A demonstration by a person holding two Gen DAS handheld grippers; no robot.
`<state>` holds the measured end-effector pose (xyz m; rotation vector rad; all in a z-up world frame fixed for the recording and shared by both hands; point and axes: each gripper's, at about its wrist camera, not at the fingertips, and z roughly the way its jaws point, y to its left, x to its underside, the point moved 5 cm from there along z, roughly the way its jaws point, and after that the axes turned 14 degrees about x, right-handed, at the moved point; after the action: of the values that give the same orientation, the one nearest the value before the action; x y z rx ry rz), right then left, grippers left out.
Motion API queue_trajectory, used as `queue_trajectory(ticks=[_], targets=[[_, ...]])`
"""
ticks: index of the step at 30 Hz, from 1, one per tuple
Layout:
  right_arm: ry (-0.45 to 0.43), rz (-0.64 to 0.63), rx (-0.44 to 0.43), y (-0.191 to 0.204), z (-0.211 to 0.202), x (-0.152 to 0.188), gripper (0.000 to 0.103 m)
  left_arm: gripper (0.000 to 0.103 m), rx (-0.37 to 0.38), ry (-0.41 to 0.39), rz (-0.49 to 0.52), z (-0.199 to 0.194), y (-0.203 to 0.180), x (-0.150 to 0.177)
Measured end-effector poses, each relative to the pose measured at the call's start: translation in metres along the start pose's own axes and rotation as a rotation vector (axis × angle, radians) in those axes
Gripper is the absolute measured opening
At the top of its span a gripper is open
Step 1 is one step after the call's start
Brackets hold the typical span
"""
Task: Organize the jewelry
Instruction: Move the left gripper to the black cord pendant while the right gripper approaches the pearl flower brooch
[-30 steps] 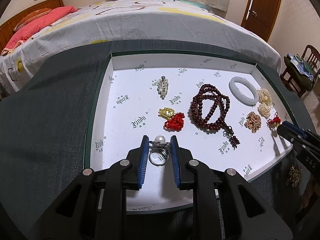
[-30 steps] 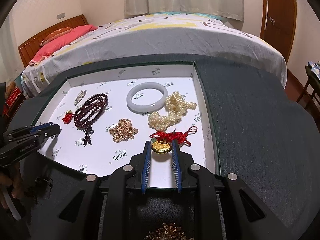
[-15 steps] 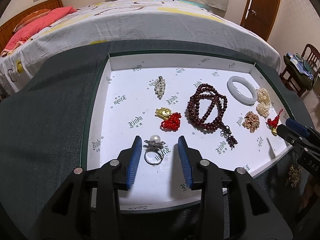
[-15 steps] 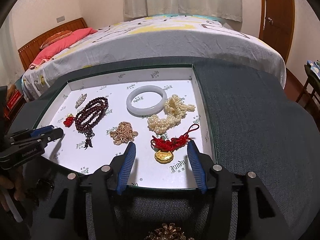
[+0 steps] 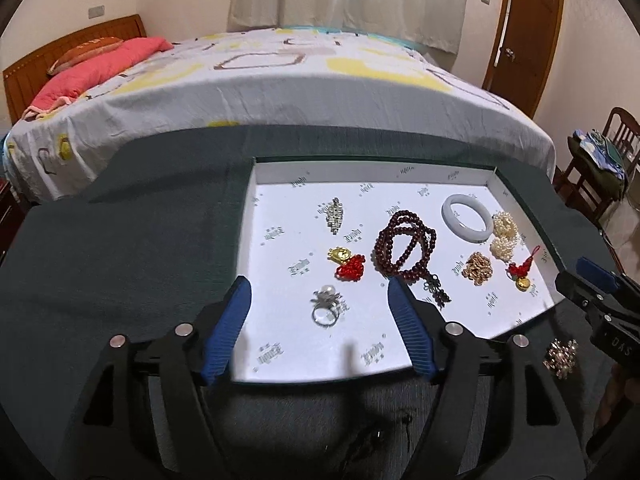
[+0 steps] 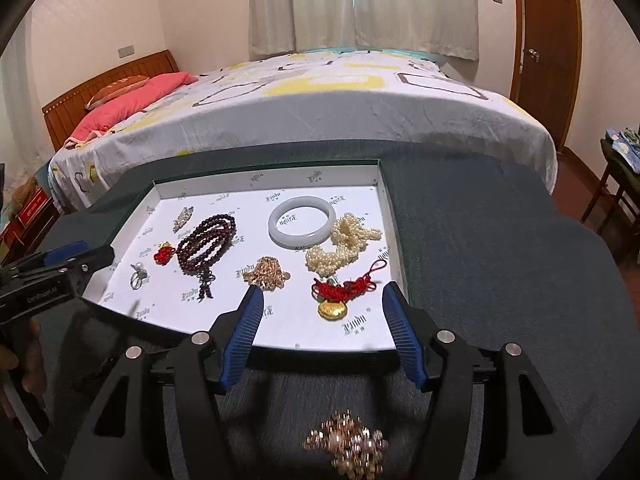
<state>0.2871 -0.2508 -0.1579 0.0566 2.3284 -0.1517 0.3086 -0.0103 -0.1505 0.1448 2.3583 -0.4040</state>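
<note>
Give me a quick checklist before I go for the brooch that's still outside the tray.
1. Left hand-held gripper empty, jaws just opened: ok.
2. Pearl ring released, lying in the white tray: ok.
3. Right hand-held gripper empty, jaws just opened: ok.
4. Gold pendant with red cord lying in the tray, free of the pads: ok.
5. All jewelry in the tray: not ok, a sparkly brooch lies on the dark cloth outside it.
6. Brooch clasp orientation: cannot tell, blurred.

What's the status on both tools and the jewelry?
Left tool just opened, pearl ring lying free. Right tool just opened, gold pendant down in tray. Brooch outside tray.
</note>
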Motion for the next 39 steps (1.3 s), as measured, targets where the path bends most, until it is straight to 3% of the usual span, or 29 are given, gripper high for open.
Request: queue_trajectory(ticks=[11, 18, 21, 28, 30, 34, 39], targets=[[0.025, 0.016, 0.007, -0.010, -0.024, 0.033, 0.061, 0.074, 0.007, 0.024, 0.033, -0.032, -0.014, 0.046], [0.066, 0.027, 0.016, -0.021, -0.029, 0.058, 0.061, 0.072, 0.025, 0.089, 0.049, -0.021, -0.024, 0.076], [0.077, 0.026, 0.034, -0.027, -0.028, 0.064, 0.061, 0.065, 0.026, 0.110, 0.061, -0.014, -0.027, 0.081], [0.109, 0.042, 0.067, -0.040, -0.019, 0.071, 0.061, 0.063, 0.014, 0.149, 0.076, 0.000, -0.026, 0.088], [0.113, 0.040, 0.072, -0.042, -0.018, 0.072, 0.061, 0.056, 0.017, 0.161, 0.078, 0.003, -0.025, 0.089], [0.123, 0.039, 0.078, -0.043, -0.014, 0.075, 0.061, 0.053, 0.021, 0.164, 0.087, 0.008, -0.025, 0.089], [0.135, 0.042, 0.070, -0.042, -0.010, 0.076, 0.061, 0.031, 0.038, 0.163, 0.113, 0.010, -0.029, 0.086]])
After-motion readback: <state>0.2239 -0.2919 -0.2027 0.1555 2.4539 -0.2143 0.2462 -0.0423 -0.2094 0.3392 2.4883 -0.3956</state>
